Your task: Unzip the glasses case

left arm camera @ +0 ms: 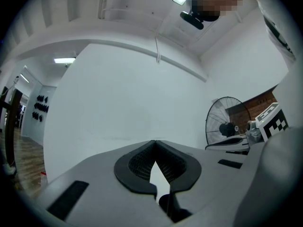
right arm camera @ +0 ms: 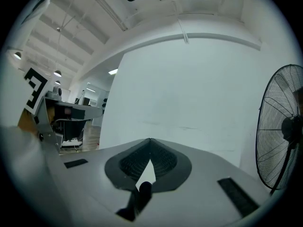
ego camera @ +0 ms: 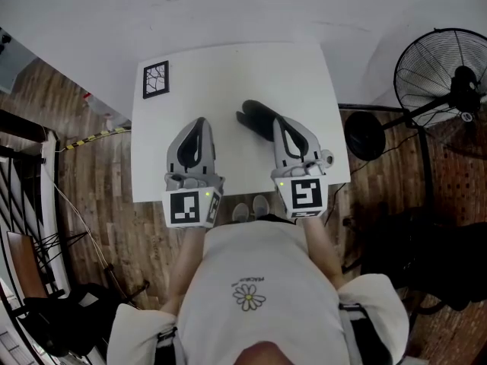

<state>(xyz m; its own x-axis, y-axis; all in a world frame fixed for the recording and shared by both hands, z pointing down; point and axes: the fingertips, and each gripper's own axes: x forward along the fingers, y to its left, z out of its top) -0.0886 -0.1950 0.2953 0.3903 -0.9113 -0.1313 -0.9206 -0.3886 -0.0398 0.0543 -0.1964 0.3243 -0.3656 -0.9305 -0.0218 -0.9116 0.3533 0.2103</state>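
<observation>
A black glasses case lies on the white table, right of its middle. My right gripper hovers over the case's right end, and its body hides part of the case. In the right gripper view the right gripper is shut with nothing between its tips, pointing level at a white wall. My left gripper sits left of the case, a short gap away. In the left gripper view the left gripper is shut and holds nothing. Neither gripper view shows the case.
A black-and-white marker card lies at the table's far left corner. A standing fan is on the floor right of the table. A black bag lies at the right, and a chair stands at the left.
</observation>
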